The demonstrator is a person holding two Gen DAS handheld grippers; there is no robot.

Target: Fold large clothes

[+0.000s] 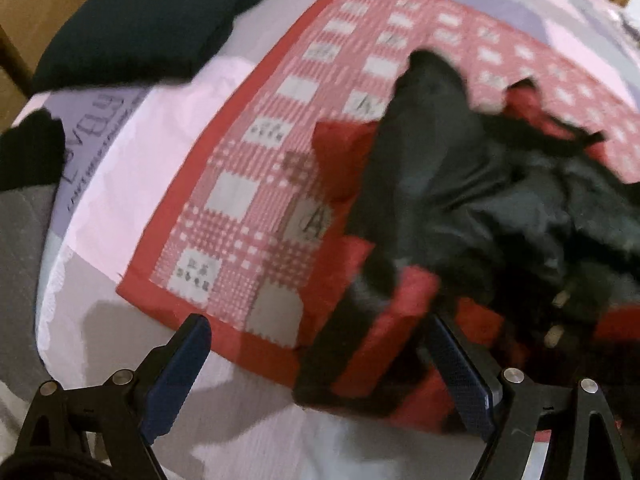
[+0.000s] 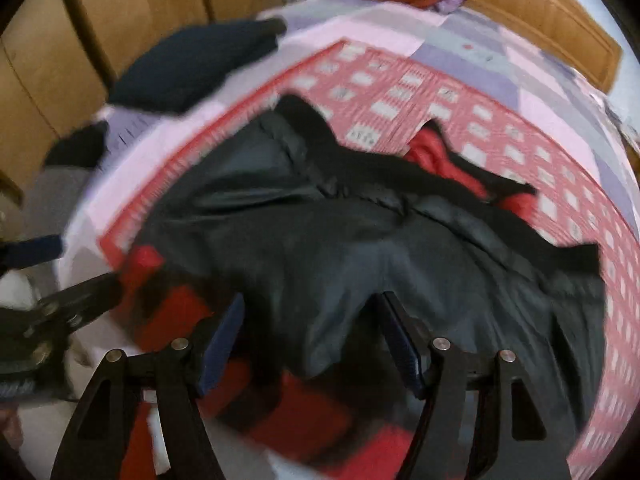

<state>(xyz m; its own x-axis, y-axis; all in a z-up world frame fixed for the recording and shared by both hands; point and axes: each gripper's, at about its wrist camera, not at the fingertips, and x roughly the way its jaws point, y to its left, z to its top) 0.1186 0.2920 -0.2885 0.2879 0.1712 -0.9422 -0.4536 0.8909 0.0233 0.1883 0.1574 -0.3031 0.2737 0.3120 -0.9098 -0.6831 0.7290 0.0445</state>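
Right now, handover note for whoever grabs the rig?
Left gripper: open, at the near-left red-striped edge of the jacket, gripping nothing.
Right gripper: open over the jacket's dark lining, cloth bunched between the fingers but not pinched.
Jacket lies rumpled and unfolded on the red checked cloth on the bed. A dark folded garment sits at the far left.
Done: no fold visible. Left: flatten it, then fold.

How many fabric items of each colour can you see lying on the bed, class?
Black and red: 1, the jacket
Red checked: 1, the cloth under it
Dark navy: 1, the folded garment
Patchwork pink and lilac: 1, the bedsheet
Total: 4; the blurred bundle by the headboard is not counted.
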